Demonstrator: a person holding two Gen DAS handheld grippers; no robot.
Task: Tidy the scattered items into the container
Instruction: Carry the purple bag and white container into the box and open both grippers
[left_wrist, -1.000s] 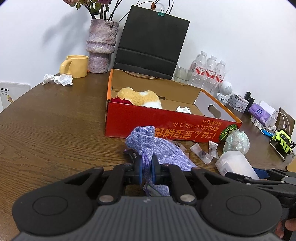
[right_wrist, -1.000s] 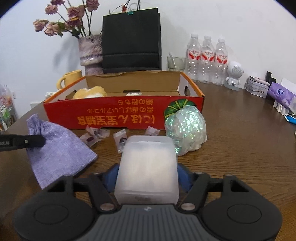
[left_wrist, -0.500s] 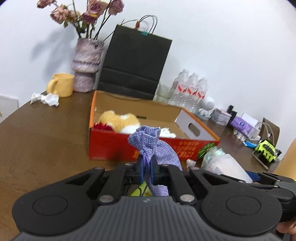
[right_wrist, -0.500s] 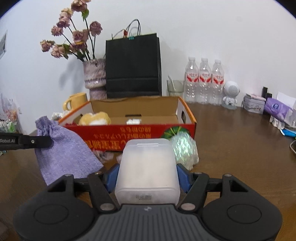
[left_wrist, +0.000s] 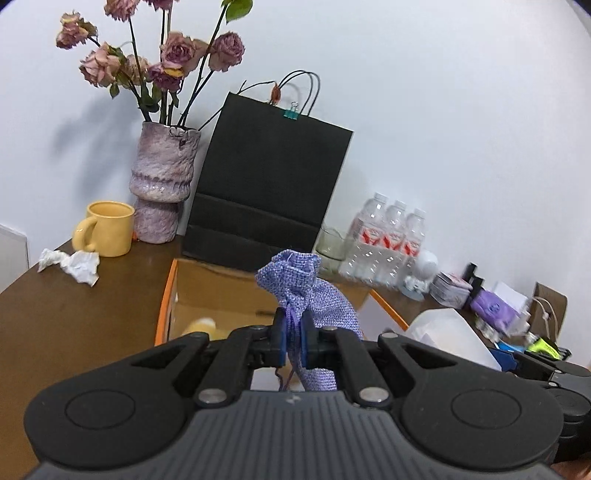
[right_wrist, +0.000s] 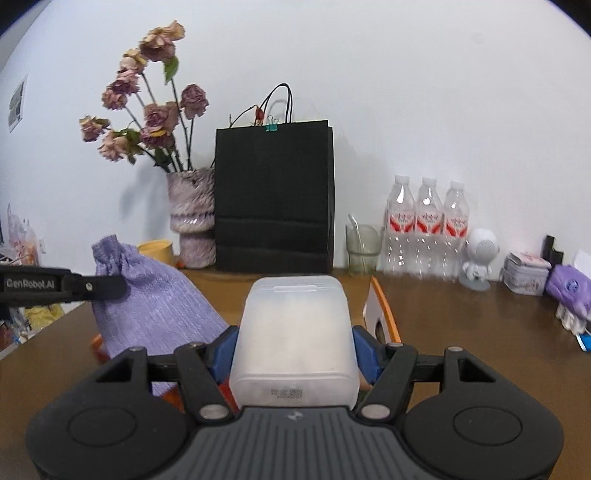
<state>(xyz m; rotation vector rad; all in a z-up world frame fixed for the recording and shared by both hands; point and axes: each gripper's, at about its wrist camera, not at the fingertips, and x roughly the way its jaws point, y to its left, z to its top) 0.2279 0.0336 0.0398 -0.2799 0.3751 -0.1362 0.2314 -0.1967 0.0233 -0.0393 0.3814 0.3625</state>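
- The left gripper (left_wrist: 291, 341) is clamped on the gathered neck of the purple pouch (left_wrist: 314, 295), which is held in the air above the open box (left_wrist: 164, 314) at the back of the desk (left_wrist: 74, 314).
- The pouch is judged soft and light: the woven cloth sags below the pads and the frilled mouth stands up above them. The cinched neck is judged the best hold, since the body would fold away under a pinch.
- The right gripper (right_wrist: 293, 350) is closed on the sides of a frosted plastic tub (right_wrist: 295, 332), held level near the box's right wall (right_wrist: 384, 317).
- The tub is judged stiff and light, with smooth walls that could slide between the pads; a square grip low on its sides is judged safest. Its contents cannot be made out through the cloudy plastic.
- Most of the box floor is hidden behind both grippers; only a yellow plush patch (left_wrist: 201, 326) and bare cardboard are seen inside, so the free room there cannot be judged.
- The front wall of the box and the desk before it are covered by the gripper bodies, so any items left there are not seen.
- The pouch's lower end and drawstring are partly cut off behind the left gripper.
- The bottles (right_wrist: 428, 229) at the back edge are blurred in the left view.
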